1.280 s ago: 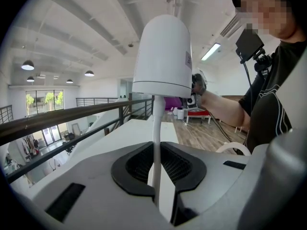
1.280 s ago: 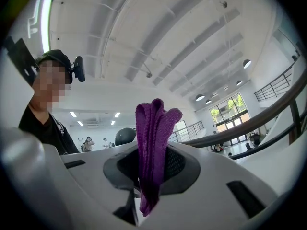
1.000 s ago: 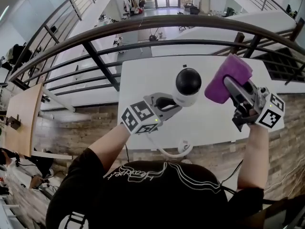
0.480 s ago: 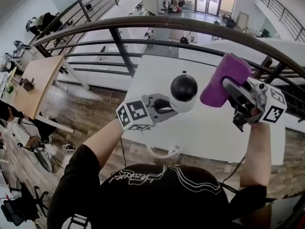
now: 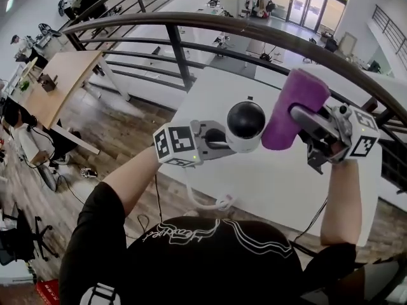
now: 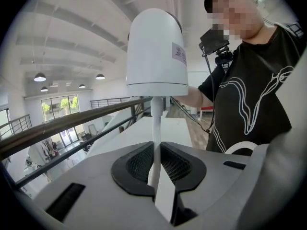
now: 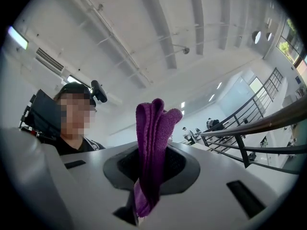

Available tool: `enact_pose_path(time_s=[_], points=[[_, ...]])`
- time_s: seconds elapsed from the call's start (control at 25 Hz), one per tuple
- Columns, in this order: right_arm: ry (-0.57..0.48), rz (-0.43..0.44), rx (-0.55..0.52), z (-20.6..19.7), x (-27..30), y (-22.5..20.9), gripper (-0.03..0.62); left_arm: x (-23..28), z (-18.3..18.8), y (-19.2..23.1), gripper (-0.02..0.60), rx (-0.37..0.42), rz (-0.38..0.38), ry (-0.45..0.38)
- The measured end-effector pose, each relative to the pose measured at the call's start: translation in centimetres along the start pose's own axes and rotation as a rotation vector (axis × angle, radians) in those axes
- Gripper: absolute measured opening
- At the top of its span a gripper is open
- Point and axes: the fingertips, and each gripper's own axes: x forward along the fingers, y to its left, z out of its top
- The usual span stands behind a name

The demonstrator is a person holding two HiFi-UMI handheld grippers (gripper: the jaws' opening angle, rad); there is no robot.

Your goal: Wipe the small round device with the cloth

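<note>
Railing [image 5: 216,21] arcs beyond cloth [image 5: 292,107] and device [image 5: 246,121] raised over table [image 5: 280,176].

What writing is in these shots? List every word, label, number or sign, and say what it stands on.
No text here can be read for certain.
Label on the device: print too blurred to read.
Script on the shirt: upside down in the head view, illegible.
Left cube and right cube: black-and-white square patterns only, no words.
</note>
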Motion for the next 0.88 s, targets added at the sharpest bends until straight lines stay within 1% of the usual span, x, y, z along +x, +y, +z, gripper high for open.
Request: enact_pose_path(time_s=[0.16, 0.48, 0.72, 0.88], points=[[0.039, 0.048, 0.009, 0.0, 2.3, -1.7, 0.061, -1.2, -0.2, 1.2, 0.052, -0.004, 0.014, 0.011], [0.107, 0.098, -0.003, -1.1, 2.5, -1.6, 0.061, 0.1, 0.0, 0.5, 0.051, -0.010, 0.018, 0.030], [0.144, 0.088, 0.003, -1.7, 2.7, -1.9, 0.061, 0.3, 0.5, 0.1, 0.051, -0.019, 0.020, 0.034], [0.189, 0.054, -0.002, -2.9, 2.9, -2.5, 0.061, 0.2, 0.6, -0.1, 0.052, -0.015, 0.020, 0.041]])
